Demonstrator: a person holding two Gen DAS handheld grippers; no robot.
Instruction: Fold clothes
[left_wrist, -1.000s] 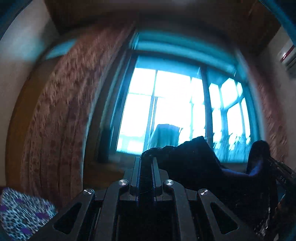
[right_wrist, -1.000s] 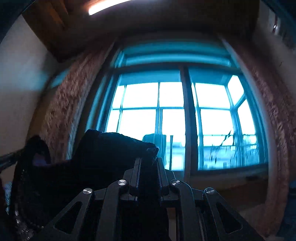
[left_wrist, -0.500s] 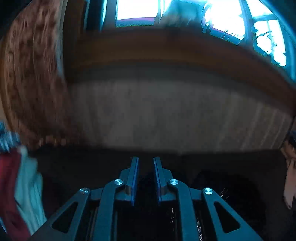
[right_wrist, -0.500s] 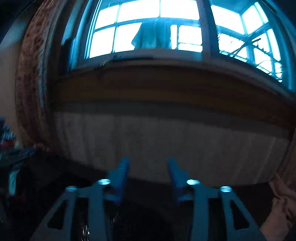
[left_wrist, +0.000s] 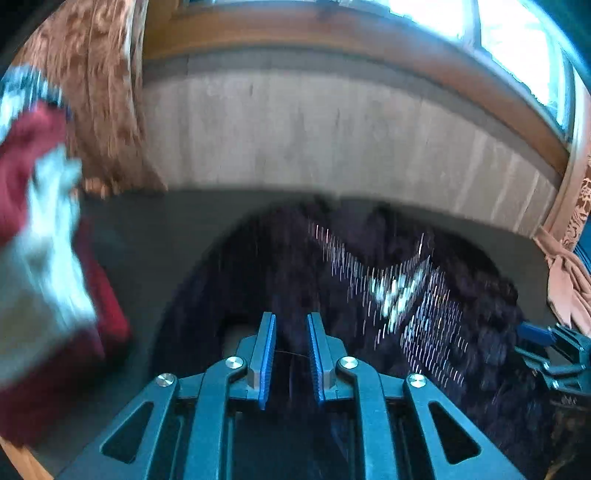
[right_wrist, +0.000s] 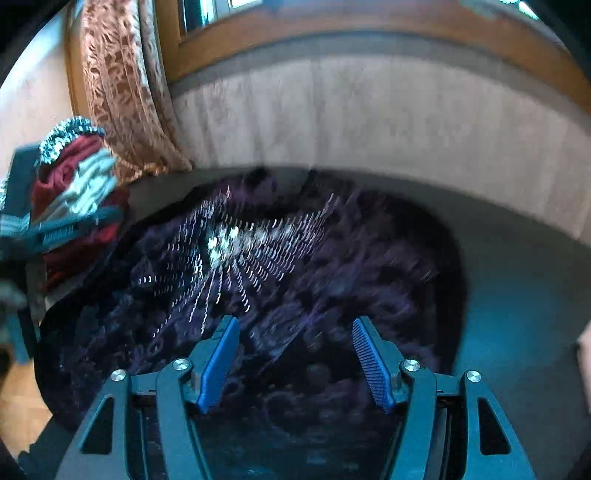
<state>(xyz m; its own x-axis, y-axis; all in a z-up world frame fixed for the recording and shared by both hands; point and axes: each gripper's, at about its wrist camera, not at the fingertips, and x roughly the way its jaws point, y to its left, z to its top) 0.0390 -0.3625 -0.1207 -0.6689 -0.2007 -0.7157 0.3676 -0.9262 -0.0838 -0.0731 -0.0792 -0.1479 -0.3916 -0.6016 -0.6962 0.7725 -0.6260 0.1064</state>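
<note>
A dark garment (right_wrist: 332, 280) with a bright sequin patch (right_wrist: 225, 240) lies spread on the grey surface (right_wrist: 517, 295), in front of a pale panelled wall (right_wrist: 369, 118). The right claw (right_wrist: 295, 354) hangs over the garment's near edge, its blue pads spread wide and holding nothing. The left claw (left_wrist: 290, 354) is over the garment's left part (left_wrist: 295, 258); its pads stand a little apart with dark cloth showing between them, though I cannot tell whether they touch it. A pile of red and white clothes (left_wrist: 44, 258) sits at the surface's left end, beside a patterned curtain (left_wrist: 107, 92). Both views are blurred.
</note>
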